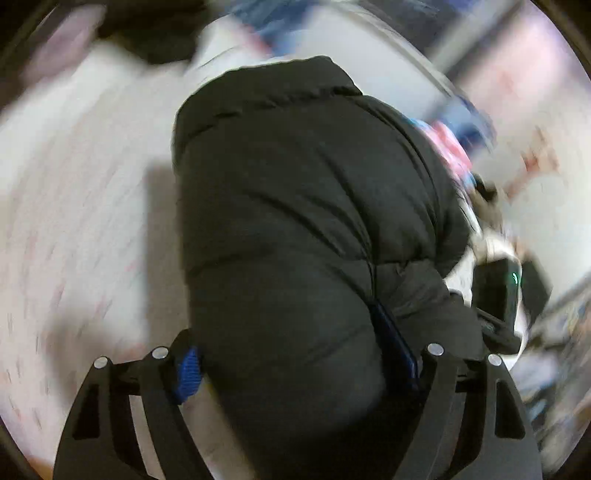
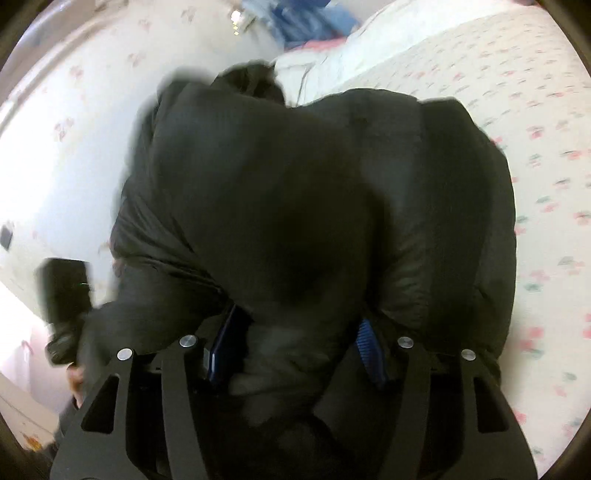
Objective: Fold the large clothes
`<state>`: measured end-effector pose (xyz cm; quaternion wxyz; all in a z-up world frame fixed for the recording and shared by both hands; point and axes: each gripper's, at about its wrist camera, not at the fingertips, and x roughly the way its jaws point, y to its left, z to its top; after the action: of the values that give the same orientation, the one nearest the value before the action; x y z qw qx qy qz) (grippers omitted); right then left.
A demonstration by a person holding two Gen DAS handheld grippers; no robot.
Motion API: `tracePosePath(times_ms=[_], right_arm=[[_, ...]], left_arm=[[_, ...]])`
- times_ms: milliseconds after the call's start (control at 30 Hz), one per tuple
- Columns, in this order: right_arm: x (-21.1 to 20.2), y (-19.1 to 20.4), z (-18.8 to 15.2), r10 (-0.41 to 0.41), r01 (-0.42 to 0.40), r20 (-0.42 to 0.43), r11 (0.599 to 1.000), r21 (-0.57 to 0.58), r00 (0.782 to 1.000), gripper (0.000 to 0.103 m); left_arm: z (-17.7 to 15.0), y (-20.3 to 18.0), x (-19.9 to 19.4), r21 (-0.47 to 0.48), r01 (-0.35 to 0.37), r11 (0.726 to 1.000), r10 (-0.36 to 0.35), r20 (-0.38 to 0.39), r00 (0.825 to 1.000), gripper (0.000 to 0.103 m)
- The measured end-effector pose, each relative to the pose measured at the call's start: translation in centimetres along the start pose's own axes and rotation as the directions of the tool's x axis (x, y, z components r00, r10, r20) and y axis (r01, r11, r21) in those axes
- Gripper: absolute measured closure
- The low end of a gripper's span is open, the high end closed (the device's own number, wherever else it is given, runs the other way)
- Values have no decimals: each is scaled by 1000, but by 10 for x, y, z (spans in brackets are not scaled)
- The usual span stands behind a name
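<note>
A black puffer jacket lies bunched on a white bed sheet with small pink flowers. My left gripper has a thick fold of it between its blue pads, which press into the padding on both sides. In the right wrist view the same jacket fills most of the picture. My right gripper is shut on another thick bunch of it, with its blue pads sunk into the fabric. The jacket's lower part is hidden under both grippers.
The flowered sheet spreads to the right. Blue and pink clothes are piled at the far end beside white bedding. The black housing of the other hand-held unit shows at the jacket's right, and a similar black housing shows at its left.
</note>
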<state>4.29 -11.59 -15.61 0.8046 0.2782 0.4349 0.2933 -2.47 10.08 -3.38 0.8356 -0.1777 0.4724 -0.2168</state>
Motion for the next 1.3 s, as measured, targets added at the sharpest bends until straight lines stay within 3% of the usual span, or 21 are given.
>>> tracePosePath(times_ms=[67,133,233,300,367,433,467,500,600,633,667,700,733,833,933,1067,1133,1200,1300], right_arm=[[-4,6,-5,-44,44,-15,999,-21,999,46],[-11,5,-11,-79,78,-37,997,-27,996,45],[-23,6,-16,-117,115,-82,993,-29,990,42],[-33,15,-10,-177,173,-80,984,-49,981,38],[-53,36,-1,-242,241,-1,966,-91,970,32],[-73,60,16,-284,300,124,943,-143,951,18],[-76,71,27,-302,329,166,929,-170,939,9],[-73,77,38,-317,350,185,918,-188,930,7],[-30,70,72,-427,450,155,875,-176,891,7],[-12,48,79,-467,480,116,866,-139,877,7],[-1,28,77,-463,469,74,878,-96,883,7],[16,-2,72,-402,402,1,915,3,915,7],[22,-24,61,-358,358,-17,932,64,934,7],[16,-39,41,-375,375,-7,926,54,927,7],[-7,-25,43,-390,389,-5,919,67,921,7],[-48,38,24,-371,380,109,922,-80,922,7],[-36,34,-8,-423,420,0,901,-106,906,7],[-20,6,-25,-358,359,-96,933,-3,929,7],[-18,10,-31,-403,403,-118,915,-18,908,7]], left_arm=[[1,0,-25,30,-70,997,67,102,993,25],[8,-20,-45,53,-122,991,106,232,967,25],[21,-52,-47,68,-4,998,-17,307,952,24],[27,-75,-17,139,18,990,-52,244,968,23],[23,-90,33,211,-19,977,-9,130,991,23],[10,-94,51,272,-85,959,50,134,990,22],[6,-96,51,288,-91,953,53,138,989,22],[4,-95,51,299,-88,950,48,139,989,22],[8,-90,47,294,-72,953,34,131,991,22],[10,-90,47,288,-71,955,34,129,991,22],[10,-94,45,289,-67,955,33,121,992,22],[14,-98,44,292,-62,954,30,112,993,21],[14,-101,46,303,-56,951,29,94,995,21],[14,-117,49,341,-54,938,35,63,997,21],[11,-124,53,388,-96,917,75,68,995,21],[16,-113,39,330,-57,942,38,62,997,21],[18,-105,33,289,-23,957,7,59,998,21],[19,-100,29,265,15,964,-28,46,999,21],[15,-97,26,258,18,966,-31,45,999,21]])
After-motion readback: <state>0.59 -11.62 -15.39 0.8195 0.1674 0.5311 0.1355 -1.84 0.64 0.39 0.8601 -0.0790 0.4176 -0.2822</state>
